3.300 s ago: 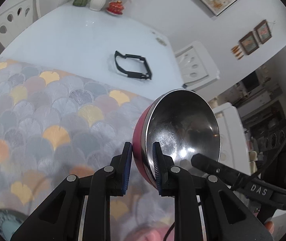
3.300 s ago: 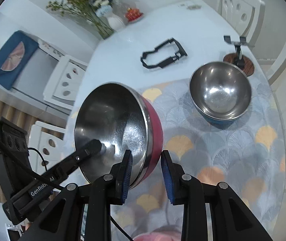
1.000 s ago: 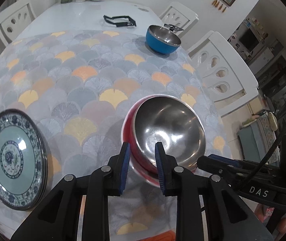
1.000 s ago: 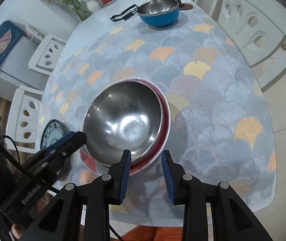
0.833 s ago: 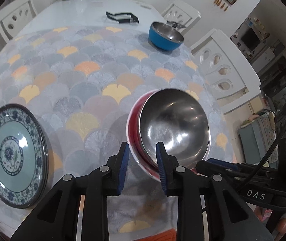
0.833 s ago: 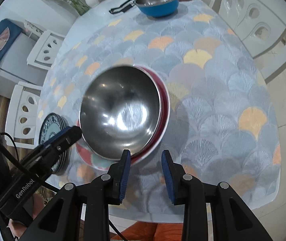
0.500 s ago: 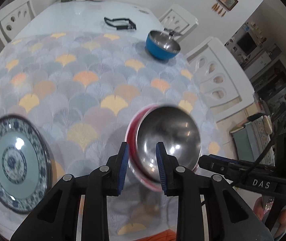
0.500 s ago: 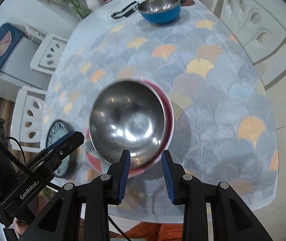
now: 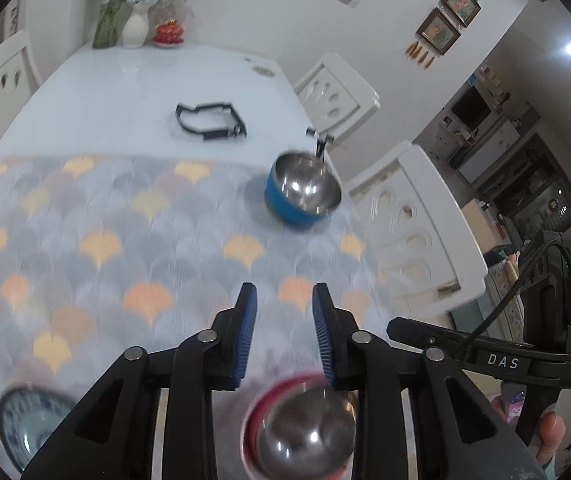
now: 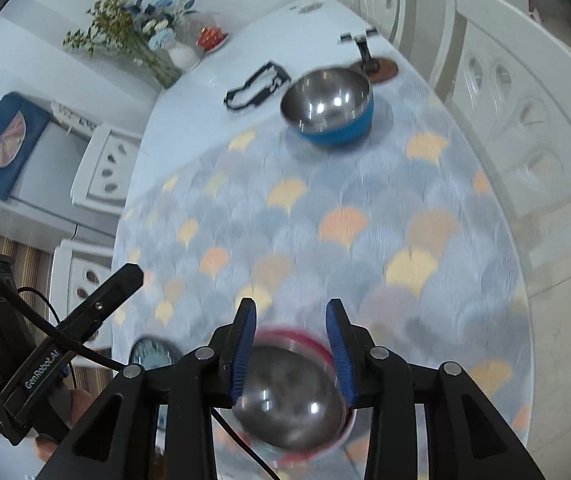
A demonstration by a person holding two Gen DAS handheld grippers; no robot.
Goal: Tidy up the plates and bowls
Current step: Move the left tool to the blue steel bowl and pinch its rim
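Note:
A steel bowl with a red outside point(image 10: 289, 396) rests on the patterned cloth near the table's front edge, blurred. My right gripper point(image 10: 290, 314) hovers above it, jaws opening, pads clear of the rim. In the left wrist view the same red bowl point(image 9: 301, 432) shows low behind my left gripper point(image 9: 283, 312), whose jaws are also opening with only cloth between the tips. A steel bowl with a blue outside point(image 9: 303, 192) stands at the cloth's far right corner, also seen as the blue bowl point(image 10: 329, 108). A blue-patterned plate point(image 9: 25, 428) lies at the near left.
A black strap-like frame point(image 9: 209, 124) lies on the bare white table point(image 9: 125, 88) beyond the cloth. A small stand on a brown coaster point(image 10: 369, 60) sits behind the blue bowl. A flower vase point(image 9: 135, 28) and white chairs point(image 9: 417, 216) ring the table.
Both grippers have let go of the red bowl, which stays on the cloth. They have risen and tilted toward the far side, so the blue bowl now looks nearer.

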